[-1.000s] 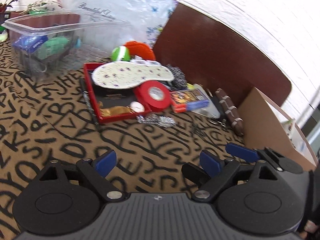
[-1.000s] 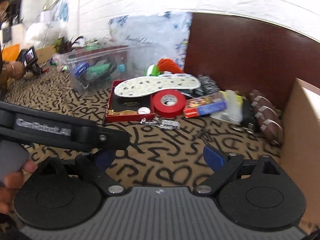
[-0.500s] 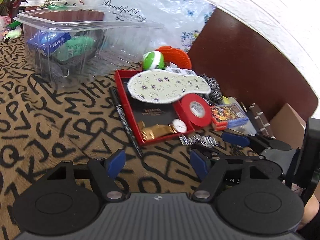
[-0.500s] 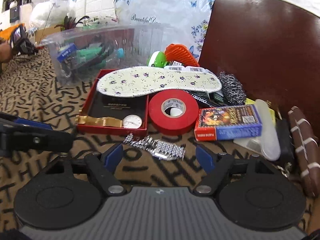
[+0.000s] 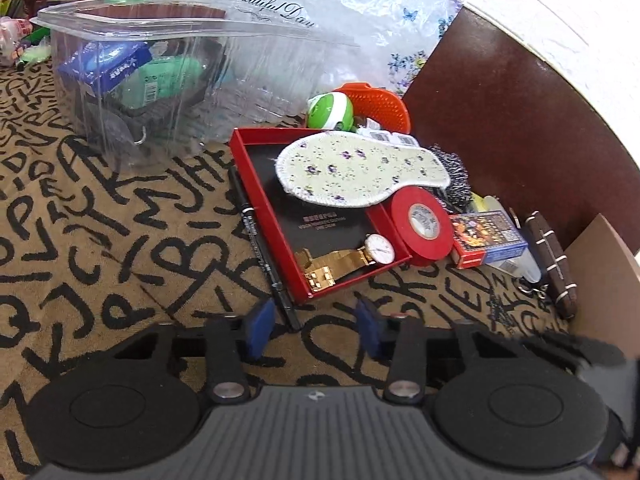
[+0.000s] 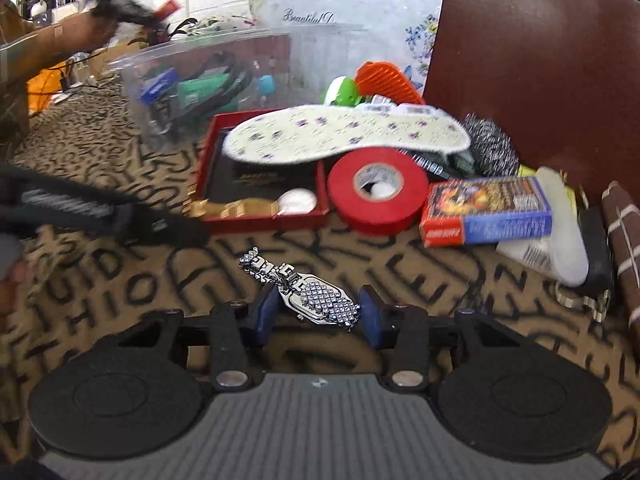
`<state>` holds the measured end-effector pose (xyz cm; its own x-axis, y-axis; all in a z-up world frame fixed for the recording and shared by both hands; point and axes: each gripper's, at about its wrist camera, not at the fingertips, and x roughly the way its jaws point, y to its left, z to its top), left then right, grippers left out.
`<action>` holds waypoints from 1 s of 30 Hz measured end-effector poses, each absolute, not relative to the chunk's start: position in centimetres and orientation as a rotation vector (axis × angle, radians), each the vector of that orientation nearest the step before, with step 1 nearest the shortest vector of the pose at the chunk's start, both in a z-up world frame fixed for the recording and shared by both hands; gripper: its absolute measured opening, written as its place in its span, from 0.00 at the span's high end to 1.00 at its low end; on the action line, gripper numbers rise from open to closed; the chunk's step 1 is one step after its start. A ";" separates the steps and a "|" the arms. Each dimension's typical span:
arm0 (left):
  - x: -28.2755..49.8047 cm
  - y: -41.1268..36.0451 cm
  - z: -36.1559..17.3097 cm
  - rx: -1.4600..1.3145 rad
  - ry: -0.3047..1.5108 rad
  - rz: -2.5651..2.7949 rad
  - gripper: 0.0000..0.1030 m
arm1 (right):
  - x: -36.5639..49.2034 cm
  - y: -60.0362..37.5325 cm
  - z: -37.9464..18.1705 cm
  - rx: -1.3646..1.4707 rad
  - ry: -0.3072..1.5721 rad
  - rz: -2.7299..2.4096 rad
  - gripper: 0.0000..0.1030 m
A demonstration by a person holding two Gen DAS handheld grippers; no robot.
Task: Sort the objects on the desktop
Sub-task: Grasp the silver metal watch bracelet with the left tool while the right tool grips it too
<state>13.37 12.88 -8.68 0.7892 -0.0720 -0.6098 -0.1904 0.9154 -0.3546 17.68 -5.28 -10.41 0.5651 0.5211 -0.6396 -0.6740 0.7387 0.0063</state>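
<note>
A silver jewelled watch (image 6: 316,304) lies on the lettered cloth between the blue pads of my right gripper (image 6: 318,314). Its jaws are closing, and the pads stand close beside the watch without clearly pressing it. My left gripper (image 5: 314,330) is closing too. The near end of a black pen (image 5: 260,240) lies just inside its left pad, untouched. The pen runs along the left side of a red box (image 5: 256,184) that holds a gold watch (image 5: 348,258). A flowered insole (image 5: 352,168) rests across the box's far side.
Right of the box sit a red tape roll (image 5: 420,224), a card pack (image 5: 486,238) and a brown ridged piece (image 5: 552,264). A clear bin (image 5: 132,80) with items stands at the back left, a cardboard box (image 5: 604,256) at the right. A person (image 6: 60,36) moves in the background.
Both grippers have come forward and down towards the pile, and their jaws have narrowed. The silver watch now lies between the right pads, and the pen's end by the left ones.
</note>
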 end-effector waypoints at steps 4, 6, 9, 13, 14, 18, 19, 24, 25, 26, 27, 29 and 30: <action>13.0 12.9 -8.8 -0.405 0.677 0.086 0.83 | 14.8 -6.0 -10.2 -0.240 0.688 0.709 0.58; 12.7 12.7 -8.7 -0.397 0.693 0.064 0.90 | 13.2 -6.6 -10.2 -0.237 0.691 0.713 0.58; 11.4 11.7 -8.5 -0.383 0.719 -0.003 0.91 | 10.8 -7.8 -10.2 -0.218 0.700 0.711 0.58; 8.7 10.0 -8.3 -0.409 0.773 -0.171 0.90 | 7.9 -9.5 -10.2 -0.202 0.698 0.698 0.58; 8.0 9.7 -8.3 -0.419 0.784 -0.219 0.90 | 7.2 -9.9 -10.2 -0.196 0.697 0.688 0.58; 5.7 7.1 -7.8 -0.363 0.809 -0.389 0.85 | 4.8 -11.0 -10.1 -0.200 0.695 0.662 0.58; 5.2 6.3 -7.8 -0.331 0.814 -0.420 0.84 | 4.1 -11.1 -10.0 -0.205 0.693 0.658 0.58; 3.2 3.9 -8.3 -0.232 0.826 -0.498 0.79 | 2.0 -11.8 -9.9 -0.217 0.688 0.650 0.54; 2.9 4.0 -8.4 -0.237 0.829 -0.507 0.79 | 1.6 -12.1 -9.9 -0.214 0.687 0.642 0.51; 2.7 4.2 -8.6 -0.256 0.844 -0.521 0.79 | 1.3 -12.4 -10.0 -0.204 0.689 0.634 0.50; 2.5 4.4 -8.6 -0.279 0.853 -0.531 0.79 | 1.0 -12.7 -10.0 -0.192 0.694 0.634 0.48; 2.2 4.8 -8.9 -0.299 0.860 -0.534 0.77 | 0.7 -12.8 -10.1 -0.195 0.690 0.641 0.44; 2.3 4.9 -9.0 -0.305 0.865 -0.524 0.77 | 0.6 -12.6 -10.2 -0.206 0.685 0.642 0.44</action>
